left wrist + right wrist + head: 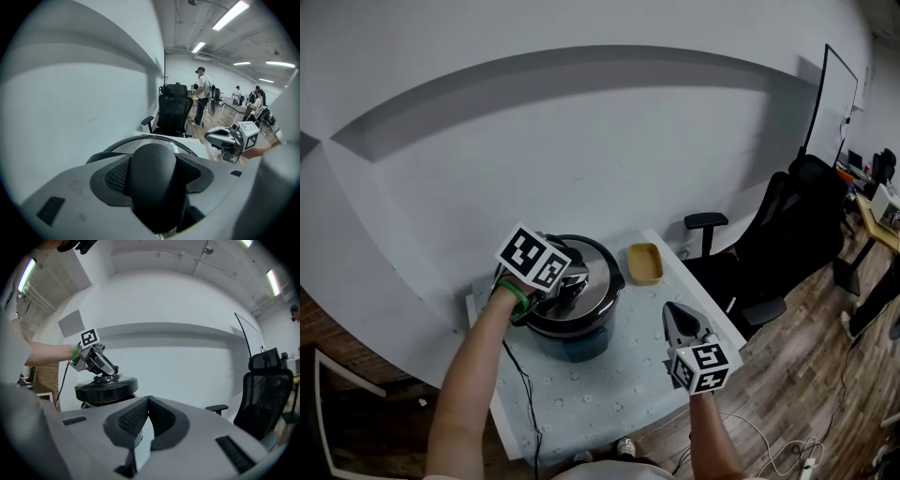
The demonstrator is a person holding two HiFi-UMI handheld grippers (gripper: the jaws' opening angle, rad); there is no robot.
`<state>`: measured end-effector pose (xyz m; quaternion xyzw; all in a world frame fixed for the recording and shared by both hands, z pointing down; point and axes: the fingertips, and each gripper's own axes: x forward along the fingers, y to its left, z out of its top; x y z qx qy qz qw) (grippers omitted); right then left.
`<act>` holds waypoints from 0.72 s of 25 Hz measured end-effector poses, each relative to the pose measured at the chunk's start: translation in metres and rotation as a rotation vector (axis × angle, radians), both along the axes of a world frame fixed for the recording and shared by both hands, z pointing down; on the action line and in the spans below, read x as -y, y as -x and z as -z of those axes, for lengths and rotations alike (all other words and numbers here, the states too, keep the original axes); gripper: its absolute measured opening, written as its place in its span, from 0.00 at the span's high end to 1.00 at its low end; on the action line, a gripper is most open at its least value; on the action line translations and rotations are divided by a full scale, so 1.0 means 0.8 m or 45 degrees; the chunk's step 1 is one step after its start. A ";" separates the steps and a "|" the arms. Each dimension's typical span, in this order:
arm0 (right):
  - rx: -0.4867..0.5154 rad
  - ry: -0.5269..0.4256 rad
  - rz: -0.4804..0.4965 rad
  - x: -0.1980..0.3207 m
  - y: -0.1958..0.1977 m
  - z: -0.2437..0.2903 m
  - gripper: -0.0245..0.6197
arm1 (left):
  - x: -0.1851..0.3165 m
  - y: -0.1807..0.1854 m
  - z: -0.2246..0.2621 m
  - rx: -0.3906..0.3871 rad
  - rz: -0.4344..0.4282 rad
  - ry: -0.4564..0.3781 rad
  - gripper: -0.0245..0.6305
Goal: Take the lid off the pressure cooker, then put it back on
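Note:
The pressure cooker stands on the small white table. Its black-and-steel lid sits at the cooker's top; whether it is seated I cannot tell. My left gripper comes down from the left and is shut on the lid's black knob, which fills the gap between its jaws. From the right gripper view the lid shows side-on with the left gripper on top of it. My right gripper hangs to the right of the cooker, apart from it, shut with nothing in it.
A shallow tan dish lies at the table's far right corner. A black office chair stands right of the table. A black cable runs off the table's front left. Several people stand at desks far back.

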<state>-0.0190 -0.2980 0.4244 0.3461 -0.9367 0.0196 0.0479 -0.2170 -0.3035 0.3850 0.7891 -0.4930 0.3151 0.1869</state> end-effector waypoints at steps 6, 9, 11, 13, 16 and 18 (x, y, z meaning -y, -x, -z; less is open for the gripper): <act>-0.010 0.016 -0.019 0.000 0.002 -0.008 0.96 | 0.004 0.005 -0.015 -0.019 -0.025 0.023 0.54; -0.015 0.023 -0.035 0.002 0.000 -0.013 0.96 | 0.007 0.006 -0.022 -0.024 -0.045 0.028 0.54; -0.020 0.029 -0.044 0.002 -0.001 -0.016 0.96 | 0.007 0.005 -0.026 -0.026 -0.072 0.031 0.54; -0.024 0.035 -0.053 0.002 0.000 -0.019 0.96 | 0.008 0.005 -0.029 -0.027 -0.100 0.033 0.54; -0.028 0.039 -0.067 0.001 0.001 -0.023 0.96 | 0.009 0.004 -0.033 -0.028 -0.131 0.038 0.54; -0.032 0.044 -0.078 0.001 0.000 -0.026 0.96 | 0.009 0.004 -0.036 -0.026 -0.156 0.045 0.54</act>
